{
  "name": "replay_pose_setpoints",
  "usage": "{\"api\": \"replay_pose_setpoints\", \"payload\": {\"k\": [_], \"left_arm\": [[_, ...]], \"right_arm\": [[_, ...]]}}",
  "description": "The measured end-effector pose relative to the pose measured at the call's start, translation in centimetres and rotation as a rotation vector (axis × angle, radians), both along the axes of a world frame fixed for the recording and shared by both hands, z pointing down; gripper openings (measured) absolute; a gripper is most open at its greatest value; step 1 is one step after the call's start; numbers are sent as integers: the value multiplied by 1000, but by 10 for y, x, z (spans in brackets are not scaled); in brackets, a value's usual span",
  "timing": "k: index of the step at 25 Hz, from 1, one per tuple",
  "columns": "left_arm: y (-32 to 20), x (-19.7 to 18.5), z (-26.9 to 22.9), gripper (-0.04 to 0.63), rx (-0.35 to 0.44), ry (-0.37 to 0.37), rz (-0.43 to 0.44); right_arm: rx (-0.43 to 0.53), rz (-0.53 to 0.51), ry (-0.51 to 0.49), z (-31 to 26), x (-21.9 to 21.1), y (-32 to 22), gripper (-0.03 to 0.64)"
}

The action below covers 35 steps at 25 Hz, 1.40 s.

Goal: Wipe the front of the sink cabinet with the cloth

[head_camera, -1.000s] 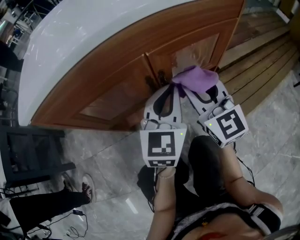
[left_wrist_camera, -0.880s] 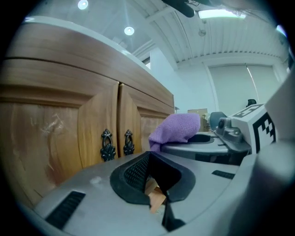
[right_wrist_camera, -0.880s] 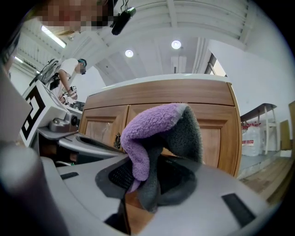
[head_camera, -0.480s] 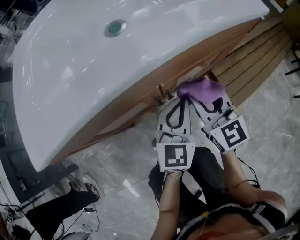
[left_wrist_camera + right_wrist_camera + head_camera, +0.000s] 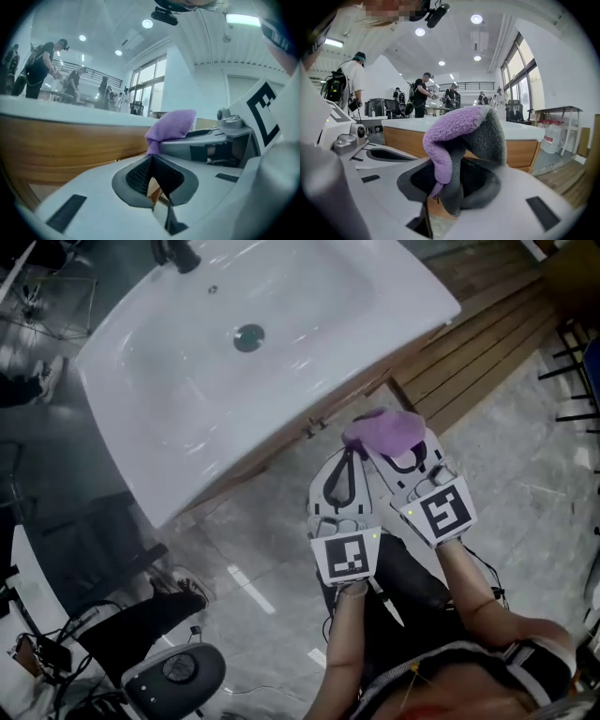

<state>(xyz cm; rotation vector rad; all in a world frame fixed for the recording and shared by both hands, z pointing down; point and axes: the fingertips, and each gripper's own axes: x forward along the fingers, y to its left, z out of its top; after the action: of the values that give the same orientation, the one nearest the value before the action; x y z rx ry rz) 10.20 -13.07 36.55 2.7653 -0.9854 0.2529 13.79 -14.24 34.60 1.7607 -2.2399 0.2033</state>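
Observation:
The purple cloth [image 5: 382,430] is bunched in my right gripper [image 5: 386,448], which is shut on it; its grey underside shows in the right gripper view [image 5: 461,133]. The cloth hangs just off the right end of the wooden cabinet front [image 5: 272,457], level with the white sink's rim [image 5: 141,451]; I cannot tell whether it touches the wood. My left gripper [image 5: 350,456] lies close beside it, shut with nothing between its jaws [image 5: 153,161]. In the left gripper view the cloth [image 5: 173,124] sits above the right gripper, with the cabinet front [image 5: 70,145] behind.
Wooden decking [image 5: 487,343] runs to the right of the cabinet and grey marble floor lies below me. A bystander's leg and shoe [image 5: 141,615] and a round grey device [image 5: 173,671] are at lower left. A black stand [image 5: 572,371] is at far right.
The view has risen from the cabinet doors to look down into the sink basin. Both grippers, cloth still held, have come up from the door panel to the cabinet's top right edge.

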Motion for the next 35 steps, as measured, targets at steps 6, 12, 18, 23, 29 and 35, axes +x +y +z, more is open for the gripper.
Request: {"api": "replay_pose_setpoints", "payload": {"k": [6, 12, 18, 23, 29, 35], "left_arm": [[18, -8, -99, -3, 8, -8, -5], [32, -17, -191, -3, 63, -10, -26], [62, -28, -263, -3, 102, -24, -39], [83, -32, -311, -3, 157, -24, -75], [117, -36, -348, -3, 187, -16, -125], [147, -40, -373, -3, 186, -7, -150]], "right_arm": [[26, -23, 7, -99, -5, 22, 170], [55, -25, 5, -183, -11, 42, 170], [71, -19, -10, -253, -18, 70, 170], [121, -67, -16, -299, -29, 89, 170], [133, -113, -27, -330, -34, 125, 170], [162, -140, -37, -358, -35, 156, 170]]}}
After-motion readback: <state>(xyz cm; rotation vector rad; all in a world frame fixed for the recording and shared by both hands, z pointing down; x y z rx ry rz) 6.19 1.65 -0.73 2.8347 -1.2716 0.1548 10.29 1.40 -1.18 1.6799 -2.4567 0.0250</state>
